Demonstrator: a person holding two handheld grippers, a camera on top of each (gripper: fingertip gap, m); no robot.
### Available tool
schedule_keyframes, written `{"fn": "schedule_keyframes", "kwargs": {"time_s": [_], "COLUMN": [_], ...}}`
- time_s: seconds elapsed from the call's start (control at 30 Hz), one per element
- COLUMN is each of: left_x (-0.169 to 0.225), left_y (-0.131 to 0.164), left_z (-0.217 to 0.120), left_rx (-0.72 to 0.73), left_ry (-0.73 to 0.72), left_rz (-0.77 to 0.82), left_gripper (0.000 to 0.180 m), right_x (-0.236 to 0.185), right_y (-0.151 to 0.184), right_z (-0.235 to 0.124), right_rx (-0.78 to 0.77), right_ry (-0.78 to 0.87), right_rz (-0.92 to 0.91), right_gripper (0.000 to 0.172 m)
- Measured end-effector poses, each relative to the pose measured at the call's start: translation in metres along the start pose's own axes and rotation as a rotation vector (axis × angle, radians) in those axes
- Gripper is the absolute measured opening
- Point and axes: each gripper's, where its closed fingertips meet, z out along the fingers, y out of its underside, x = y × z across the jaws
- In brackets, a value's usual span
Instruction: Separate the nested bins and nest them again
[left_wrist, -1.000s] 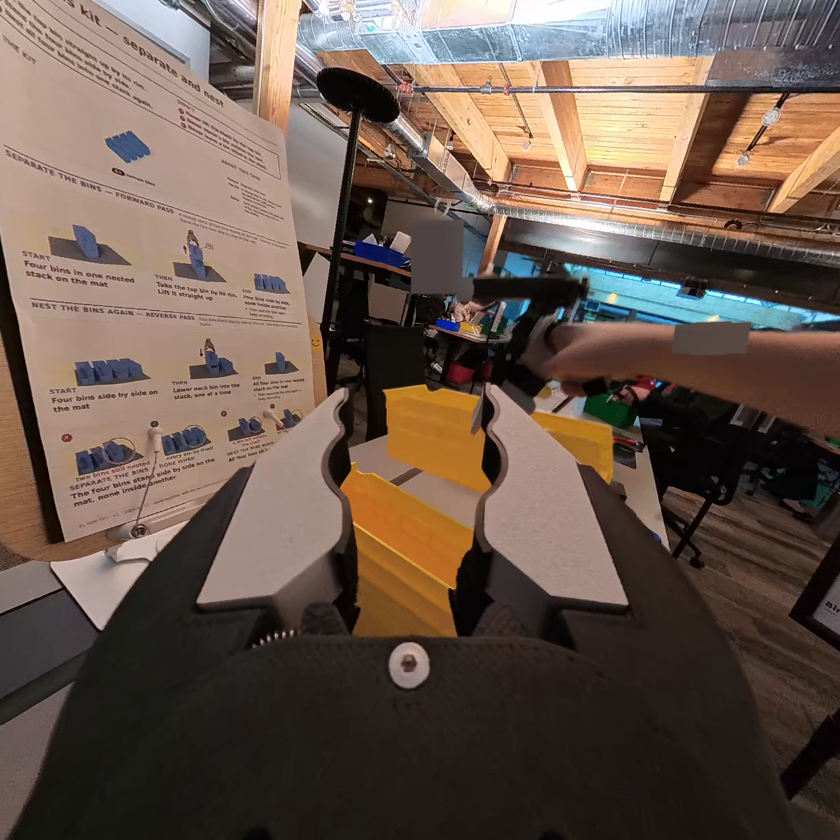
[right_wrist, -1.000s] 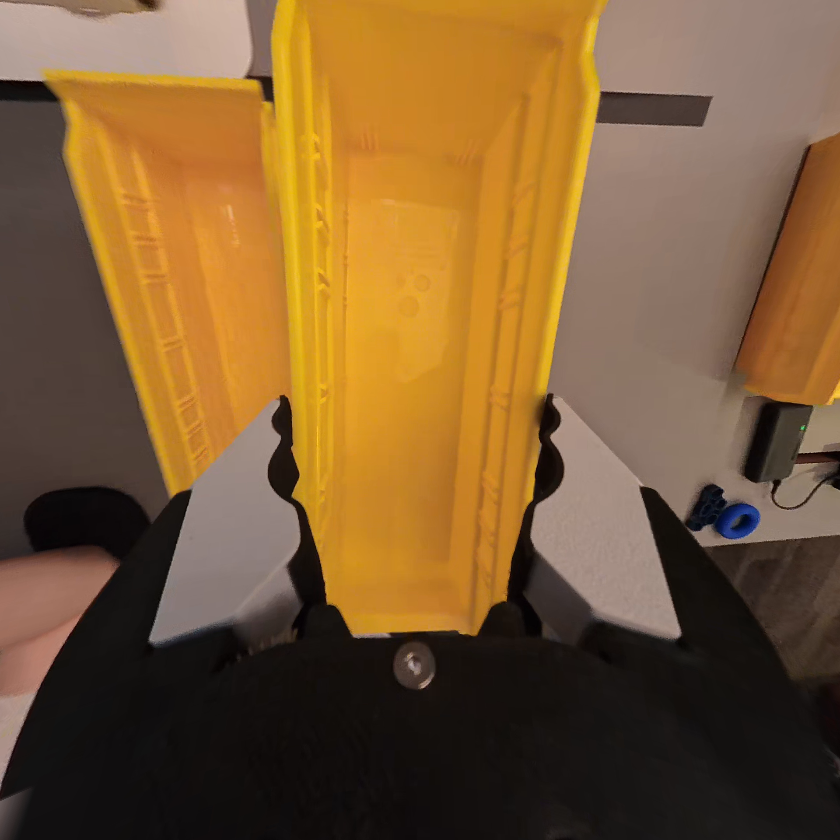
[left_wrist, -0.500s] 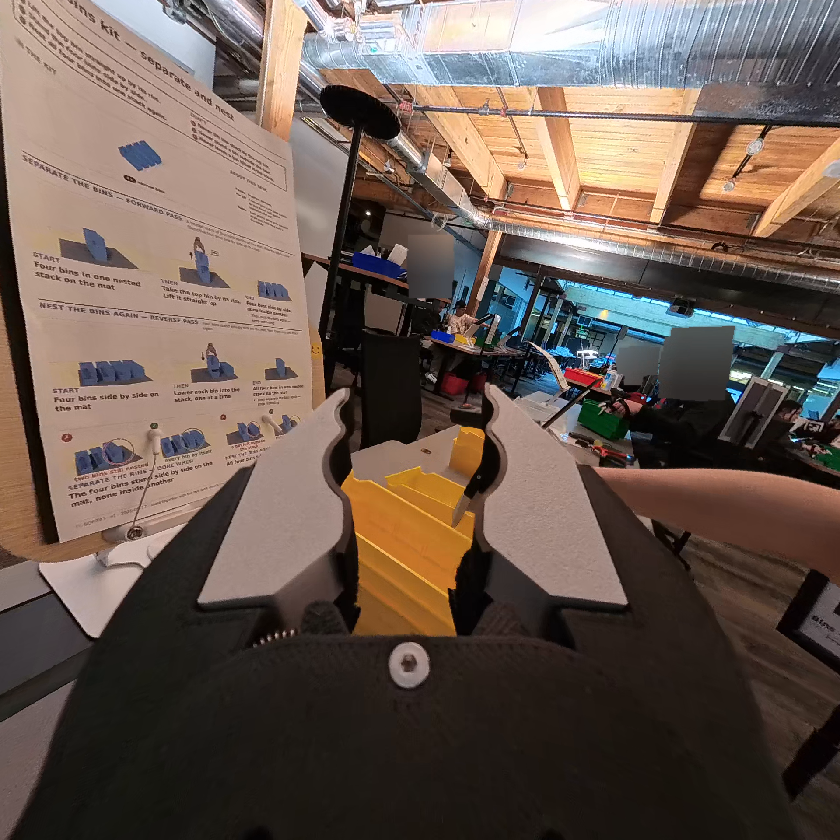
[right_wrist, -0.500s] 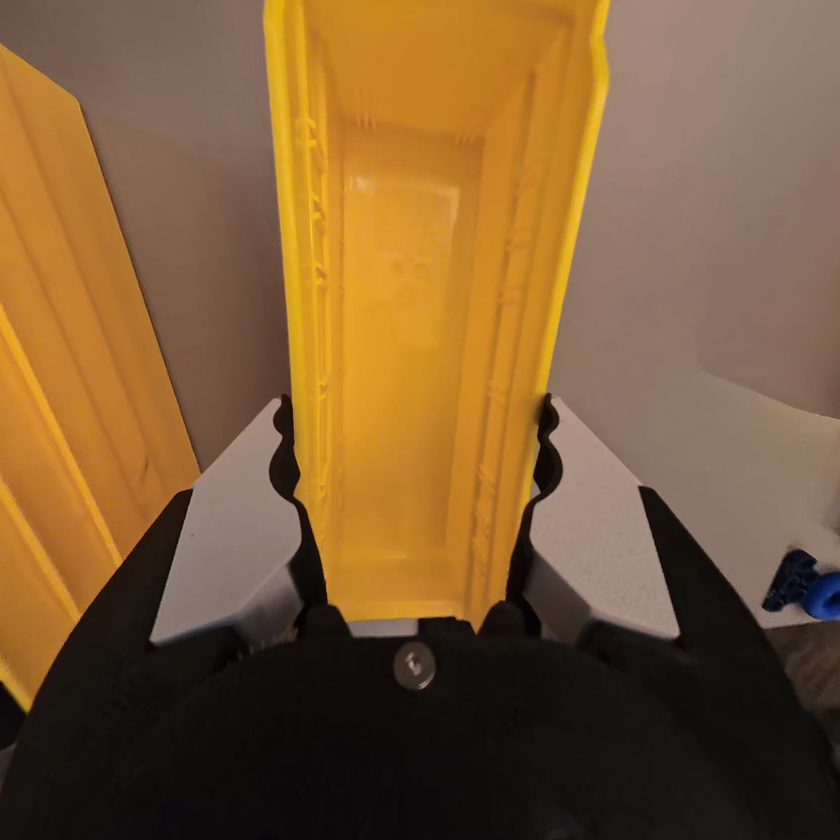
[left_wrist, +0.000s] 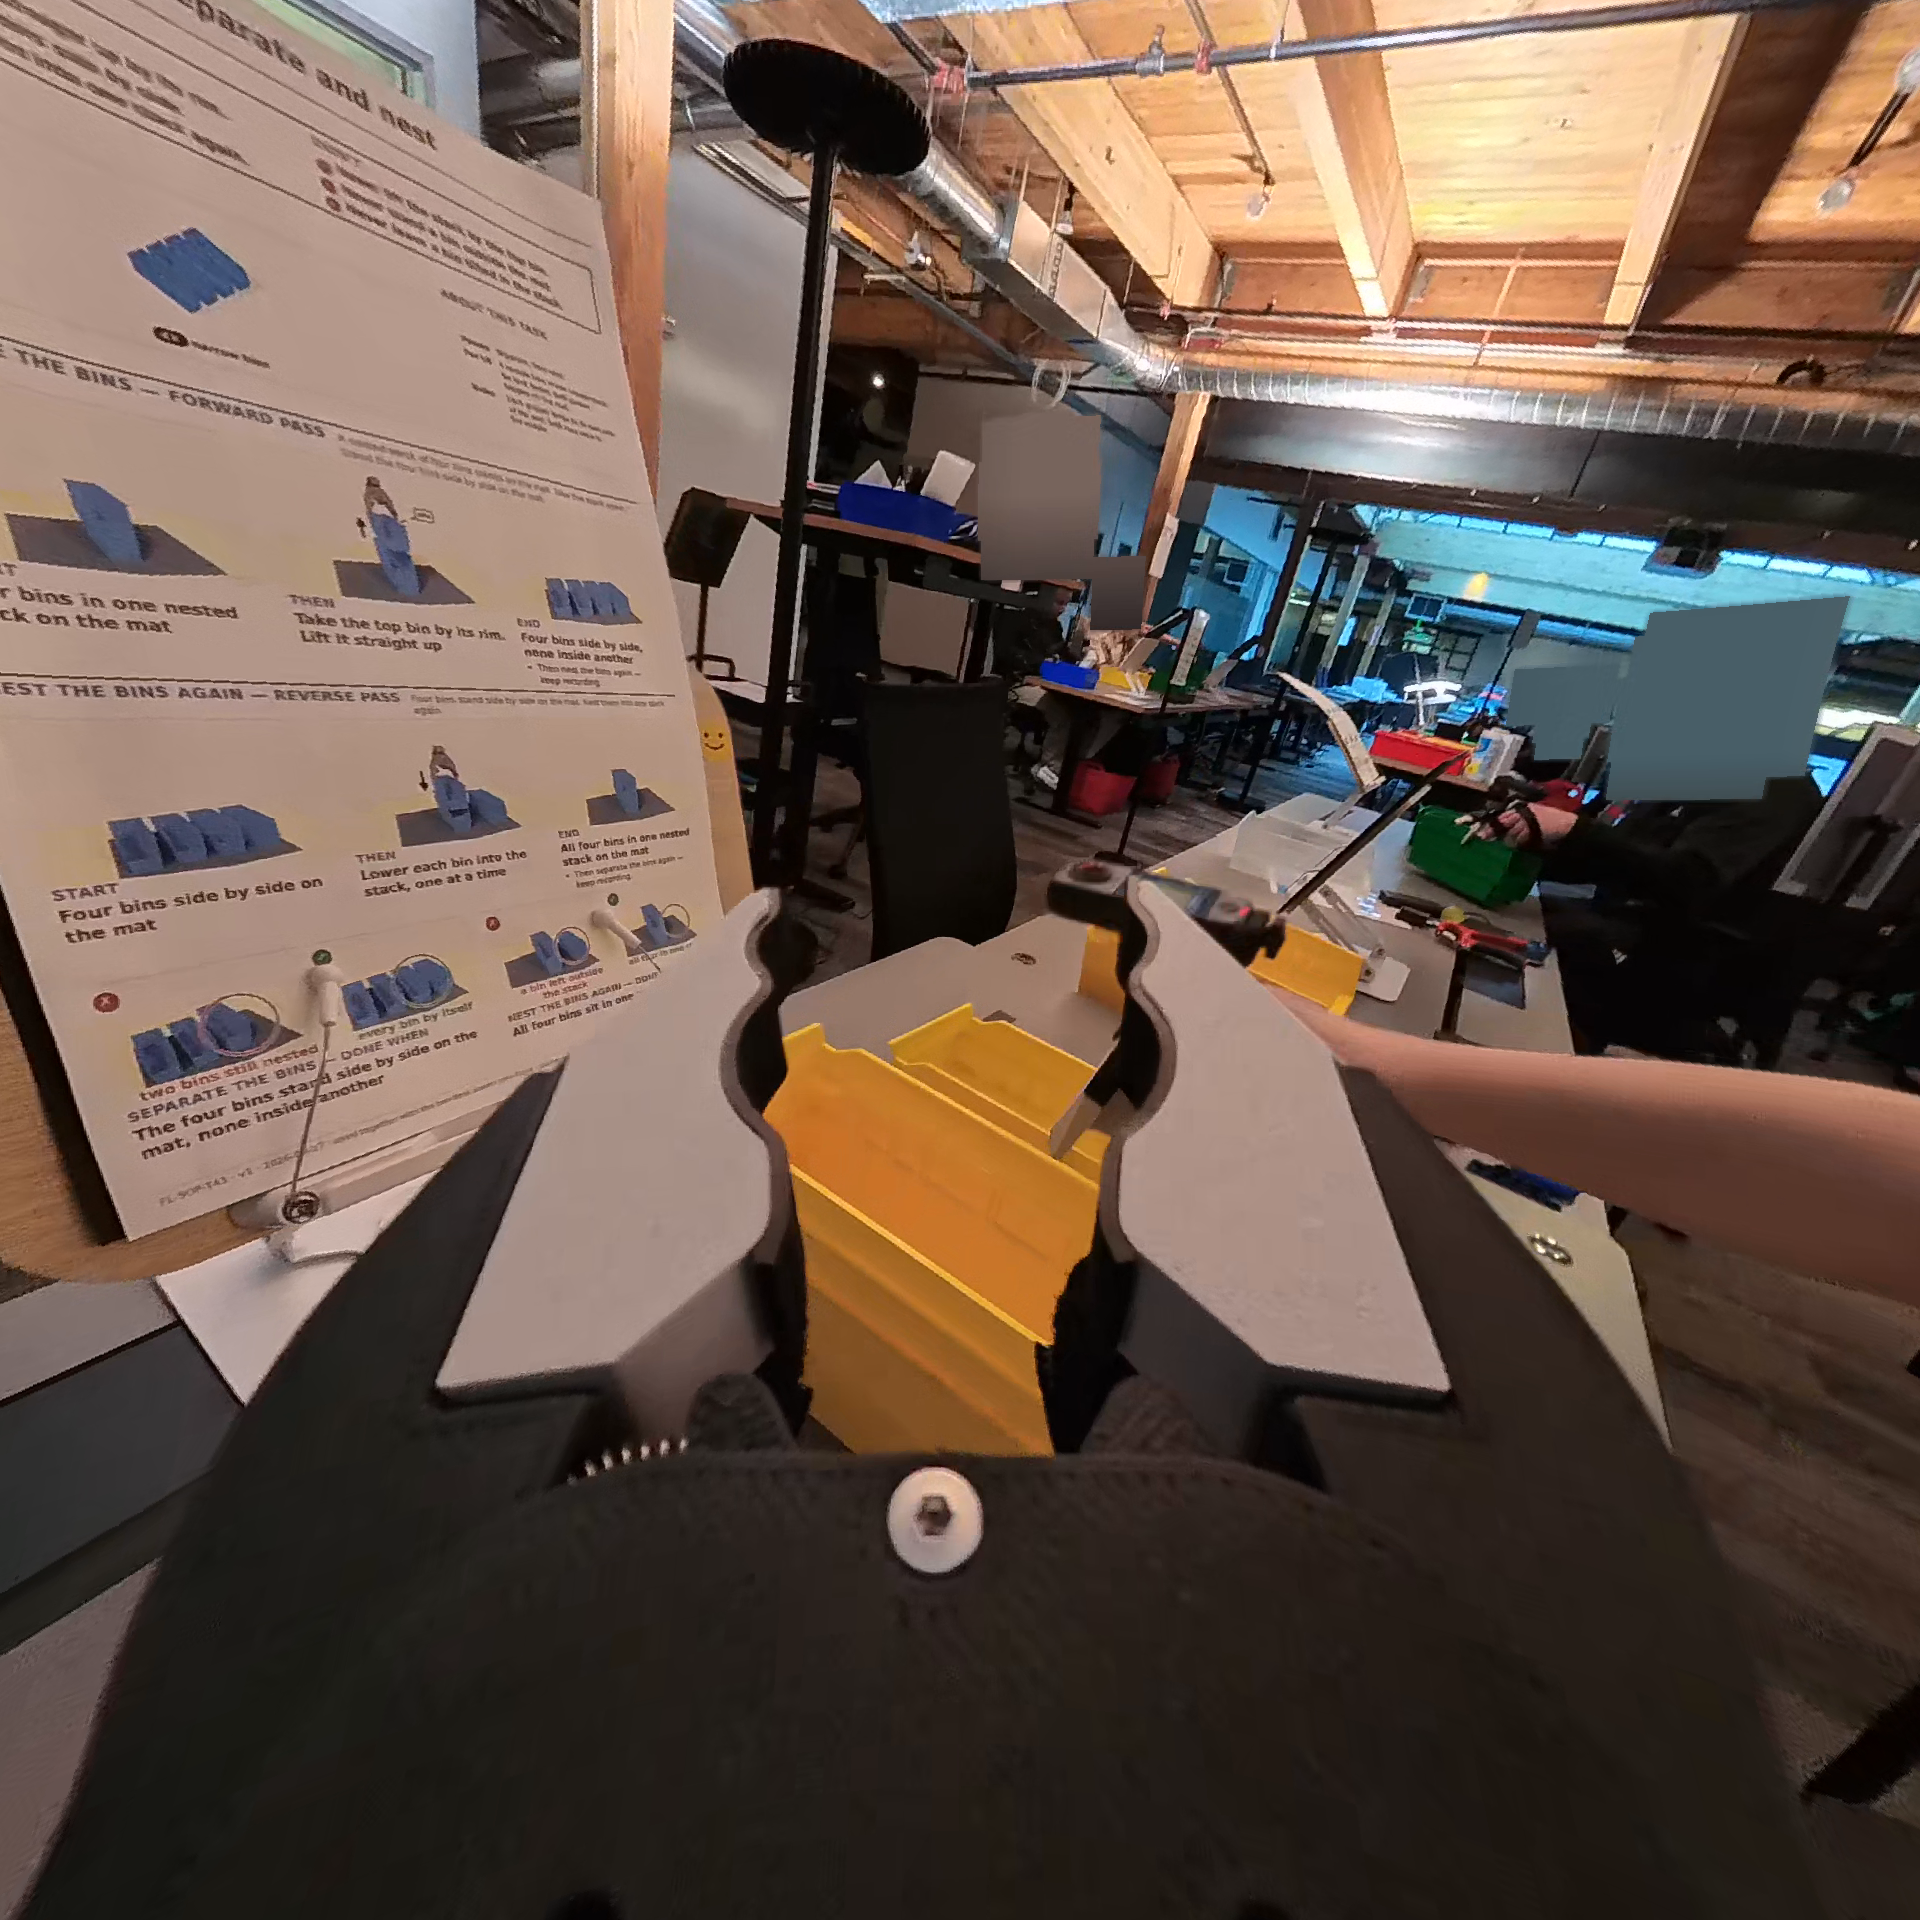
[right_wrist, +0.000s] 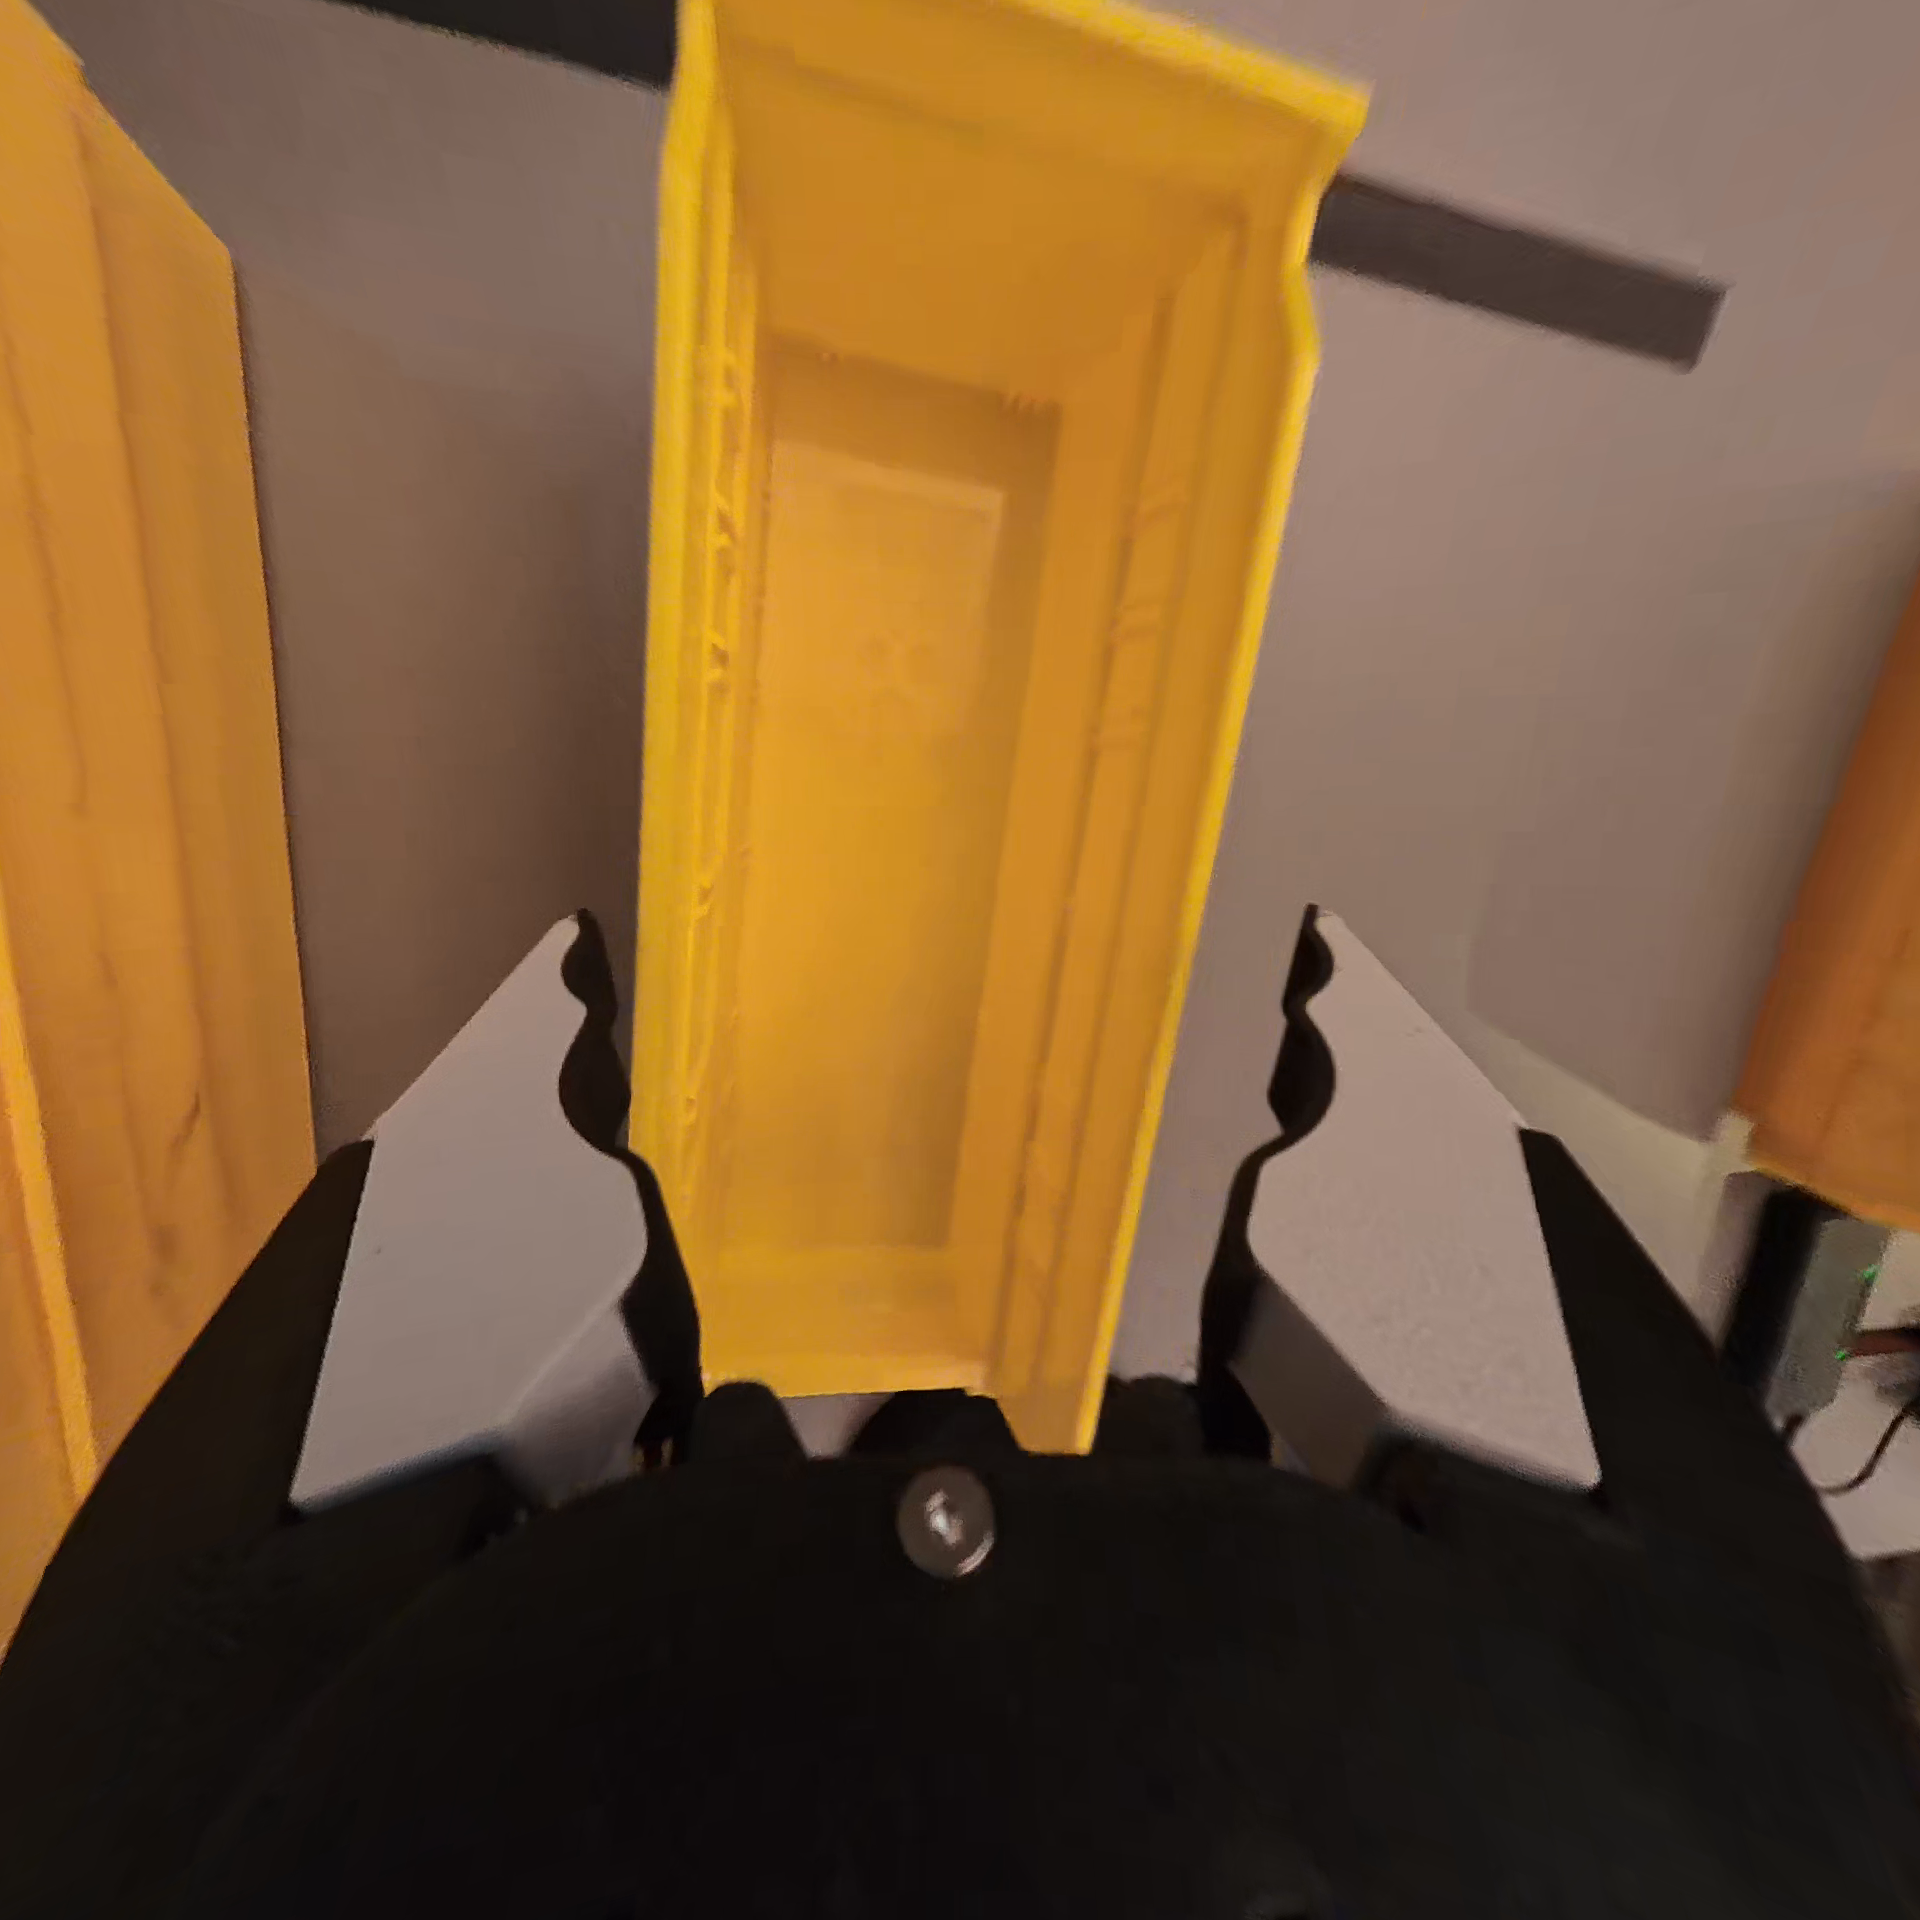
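Observation:
In the right wrist view a yellow bin (right_wrist: 935, 727) lies open side up on the grey table (right_wrist: 1507, 623), slightly askew. My right gripper (right_wrist: 948, 925) is open around it, with a clear gap between each pad and the bin's walls. In the left wrist view my left gripper (left_wrist: 951, 904) is open, and a yellow bin (left_wrist: 914, 1195) shows low between its fingers. A second yellow bin (left_wrist: 997, 1049) stands just beyond it. One finger of the right gripper (left_wrist: 1081, 1117) shows beside that bin, mostly hidden behind my own right finger.
Another yellow bin (left_wrist: 1309, 966) stands farther back on the table; yellow bins also flank the released one at the left (right_wrist: 125, 727) and right (right_wrist: 1849, 935). An instruction poster (left_wrist: 312, 623) stands at the left. A person's forearm (left_wrist: 1610, 1153) reaches in from the right.
The right gripper brought its bin down to the table and opened off it; the bin now sits slightly askew. The left fingers have spread a little.

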Motion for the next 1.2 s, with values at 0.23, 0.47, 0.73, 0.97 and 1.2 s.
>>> {"fn": "schedule_keyframes", "kwargs": {"time_s": [0.23,0.47,0.73,0.97,1.2], "left_x": [0.019,0.022,0.007,0.008,0.01], "left_y": [0.009,0.032,0.095,0.153,0.194], "left_z": [0.021,0.053,0.093,0.11,0.122], "left_rx": [-0.033,-0.077,-0.295,-0.455,-0.797], "left_ry": [-0.041,-0.158,-0.204,-0.229,-0.277], "left_rz": [0.106,0.228,0.211,0.04,-0.087], "left_gripper": [0.068,0.088,0.117,0.128,0.132], "right_x": [-0.017,0.008,0.075,0.107,0.161], "right_y": [-0.054,-0.078,-0.06,-0.058,-0.045], "right_z": [-0.089,-0.228,-0.24,-0.214,-0.191], "right_rx": [0.486,1.213,1.399,1.317,1.308], "right_ry": [-0.167,-0.241,-0.154,-0.358,-0.451], "right_rz": [-0.027,0.038,0.091,0.173,0.306], "right_gripper": [0.125,0.112,0.113,0.113,0.113]}}
